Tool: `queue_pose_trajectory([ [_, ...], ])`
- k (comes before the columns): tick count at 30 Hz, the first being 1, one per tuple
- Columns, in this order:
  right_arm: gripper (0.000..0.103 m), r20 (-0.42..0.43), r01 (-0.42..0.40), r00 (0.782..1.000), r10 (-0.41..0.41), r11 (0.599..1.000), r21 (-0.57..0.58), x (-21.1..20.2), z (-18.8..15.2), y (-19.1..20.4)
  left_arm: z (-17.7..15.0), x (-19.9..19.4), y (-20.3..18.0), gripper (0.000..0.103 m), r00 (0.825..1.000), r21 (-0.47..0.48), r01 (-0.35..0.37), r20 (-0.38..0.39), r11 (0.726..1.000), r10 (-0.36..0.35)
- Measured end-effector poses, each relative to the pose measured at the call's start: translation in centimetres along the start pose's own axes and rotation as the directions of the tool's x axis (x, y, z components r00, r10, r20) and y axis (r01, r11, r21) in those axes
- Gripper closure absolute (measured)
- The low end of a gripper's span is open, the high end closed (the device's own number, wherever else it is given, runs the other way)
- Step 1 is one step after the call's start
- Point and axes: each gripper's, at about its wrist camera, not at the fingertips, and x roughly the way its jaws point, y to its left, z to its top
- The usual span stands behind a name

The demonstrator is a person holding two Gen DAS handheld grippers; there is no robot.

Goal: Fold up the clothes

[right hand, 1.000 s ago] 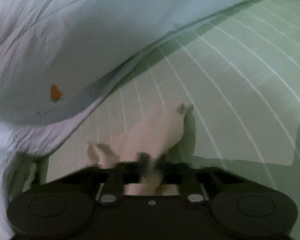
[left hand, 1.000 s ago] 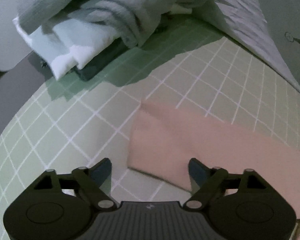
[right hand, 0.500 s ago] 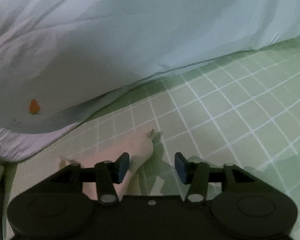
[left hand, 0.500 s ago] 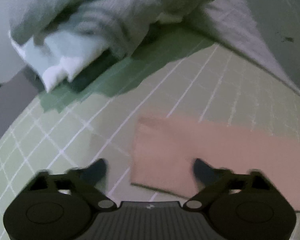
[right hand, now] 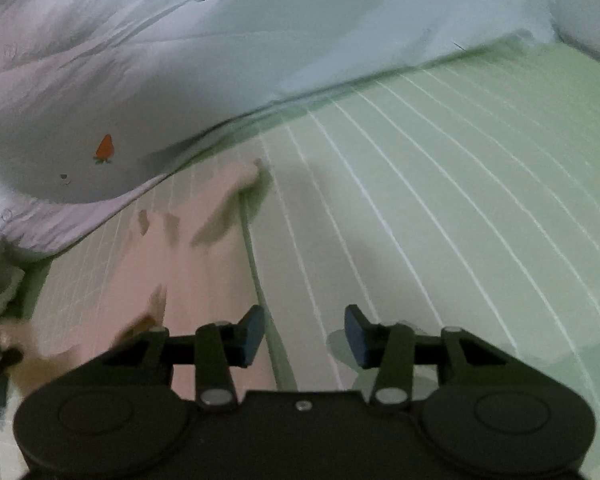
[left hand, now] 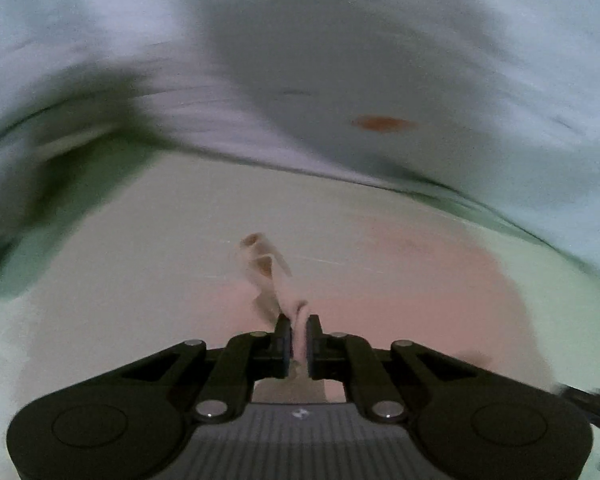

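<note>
A pale pink garment [left hand: 400, 292] lies on the green gridded mat [left hand: 140, 240]. My left gripper [left hand: 296, 340] is shut on a raised fold of the pink garment, which sticks up between the jaws. The left wrist view is blurred by motion. In the right wrist view the pink garment [right hand: 204, 264] lies to the left of my right gripper [right hand: 304, 334], which is open and empty just above the mat [right hand: 460, 200], its left finger at the garment's right edge.
A light quilt [right hand: 260, 52] with a small orange carrot print [right hand: 104, 147] lies bunched along the far side of the mat, and it also shows in the left wrist view [left hand: 340, 60].
My left gripper has shut on the pink garment and swung round, lifting a fold. My right gripper has let go of the garment and opened wide beside it.
</note>
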Motion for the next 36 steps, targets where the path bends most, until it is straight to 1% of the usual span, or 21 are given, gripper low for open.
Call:
queue_pose_trajectory([
  [1,0.057,-0.006,0.003,1.0,-0.003,1.0,0.013,-0.4,-0.6,-0.5,-0.7,0.0,-1.9,0.094,0.998,0.047,0.051,-0.034,0.998,-0.049],
  [3,0.057,-0.02,0.017,1.0,-0.017,1.0,0.013,-0.7,-1.5,-1.0,-2.1,0.1,-5.6,0.086,0.984,0.134,0.155,-0.107,0.979,-0.141],
  [4,0.056,-0.025,0.02,0.999,-0.02,1.0,0.005,-0.9,-1.9,-1.0,-3.1,0.0,-7.0,0.075,0.977,0.165,0.181,-0.14,0.97,-0.158],
  [5,0.054,-0.026,0.019,0.999,-0.02,1.0,-0.013,-1.2,-2.1,-0.8,-4.0,-0.1,-7.9,0.059,0.974,0.177,0.184,-0.167,0.967,-0.155],
  [6,0.047,-0.022,0.016,1.0,-0.017,0.999,-0.033,-1.6,-2.3,-0.6,-4.7,-0.2,-8.0,0.051,0.972,0.171,0.181,-0.184,0.969,-0.149],
  [7,0.039,-0.011,0.011,1.0,-0.012,0.998,-0.056,-2.0,-2.5,-0.2,-5.2,-0.5,-7.9,0.037,0.97,0.156,0.175,-0.195,0.972,-0.143],
  [8,0.034,0.003,0.006,1.0,-0.006,0.997,-0.083,-2.3,-2.6,0.3,-5.7,-0.7,-7.8,0.028,0.969,0.141,0.169,-0.206,0.975,-0.138],
  [9,0.027,0.018,-0.001,1.0,0.003,0.994,-0.113,-2.6,-2.7,0.8,-6.2,-0.9,-7.6,0.027,0.967,0.127,0.162,-0.217,0.979,-0.132],
  [10,0.026,0.03,-0.01,0.999,0.014,0.99,-0.14,-2.7,-2.8,1.4,-6.5,-1.2,-7.3,0.024,0.97,0.111,0.135,-0.218,0.985,-0.108],
  [12,0.026,0.033,-0.046,0.998,0.054,0.98,-0.192,-2.8,-3.0,2.5,-6.6,-1.9,-6.4,0.023,0.977,0.075,0.053,-0.209,0.996,-0.036],
  [14,0.028,0.02,-0.096,0.994,0.104,0.966,-0.238,-2.4,-3.3,3.7,-6.8,-2.5,-5.4,0.022,0.978,0.04,-0.03,-0.203,0.999,0.037],
  [17,0.04,-0.022,-0.168,0.985,0.169,0.942,-0.29,-1.1,-3.8,5.5,-7.3,-3.6,-3.7,0.022,0.974,-0.023,-0.101,-0.204,0.995,0.094],
  [18,0.049,-0.042,-0.185,0.983,0.181,0.935,-0.302,-0.6,-3.9,6.0,-7.7,-4.0,-3.2,0.021,0.973,-0.044,-0.119,-0.206,0.992,0.108],
  [19,0.054,-0.066,-0.199,0.98,0.188,0.929,-0.311,-0.1,-4.2,6.4,-8.0,-4.5,-2.9,0.021,0.971,-0.057,-0.136,-0.207,0.989,0.122],
  [21,0.057,-0.1,-0.225,0.974,0.203,0.921,-0.319,0.7,-4.6,7.1,-8.3,-5.4,-1.7,0.021,0.967,-0.07,-0.166,-0.206,0.984,0.149],
  [23,0.067,-0.118,-0.244,0.969,0.217,0.915,-0.322,0.8,-5.2,7.5,-8.7,-6.3,-1.2,0.021,0.965,-0.078,-0.189,-0.2,0.979,0.17],
  [25,0.084,-0.121,-0.244,0.969,0.216,0.917,-0.316,1.0,-5.6,7.7,-9.2,-7.2,-0.8,0.021,0.963,-0.086,-0.208,-0.193,0.974,0.189],
  [26,0.091,-0.118,-0.239,0.97,0.212,0.922,-0.305,1.0,-5.7,7.7,-9.4,-7.6,-0.6,0.021,0.962,-0.091,-0.216,-0.189,0.972,0.196],
  [27,0.101,-0.11,-0.232,0.972,0.209,0.93,-0.286,0.9,-5.7,7.5,-9.5,-8.0,-0.3,0.021,0.961,-0.096,-0.222,-0.187,0.97,0.202],
  [31,0.101,-0.07,-0.243,0.97,0.233,0.941,-0.237,-0.8,-6.2,6.8,-10.2,-9.1,0.2,0.021,0.962,-0.108,-0.22,-0.189,0.969,0.197],
  [36,0.102,-0.024,-0.246,0.969,0.246,0.947,-0.205,-3.7,-7.4,6.1,-11.0,-9.8,-0.6,0.021,0.969,-0.078,-0.187,-0.181,0.979,0.17],
])
